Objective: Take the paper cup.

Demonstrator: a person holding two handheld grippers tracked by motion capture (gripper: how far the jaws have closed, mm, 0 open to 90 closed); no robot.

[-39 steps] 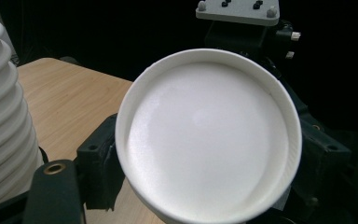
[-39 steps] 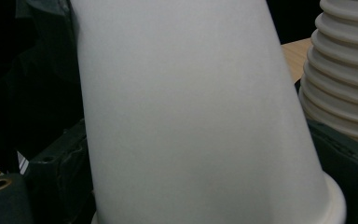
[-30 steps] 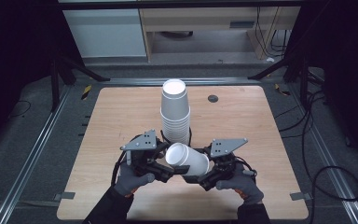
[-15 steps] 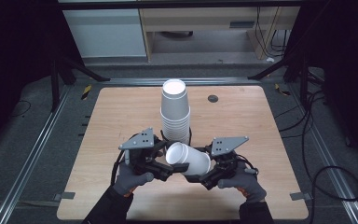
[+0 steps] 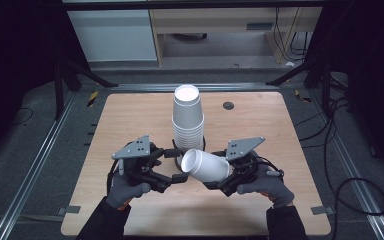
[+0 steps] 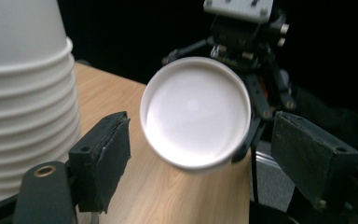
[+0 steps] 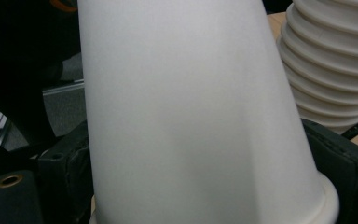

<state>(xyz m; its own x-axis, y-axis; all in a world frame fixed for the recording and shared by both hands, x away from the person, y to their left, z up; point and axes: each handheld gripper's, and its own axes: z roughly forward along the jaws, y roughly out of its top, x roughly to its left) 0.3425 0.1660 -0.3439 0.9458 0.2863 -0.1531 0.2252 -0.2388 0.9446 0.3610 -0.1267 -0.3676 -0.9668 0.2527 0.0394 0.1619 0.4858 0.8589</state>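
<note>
A tall stack of upside-down white paper cups stands mid-table; it also shows at the left in the left gripper view and at the upper right in the right gripper view. In front of it a single white cup lies sideways in the air. My right gripper is shut on it near the rim. The cup's round base faces my left gripper. That gripper's jaws have just been opening and stand apart, with the base just beyond them and untouched.
The wooden table has a small black round mark at the back right. Metal rails and cables run along the floor on both sides. A cabinet stands behind the table.
The left gripper's jaws have spread and let go of the cup's base, and that hand has drawn back a little to the left. The cup stays in the right gripper.
</note>
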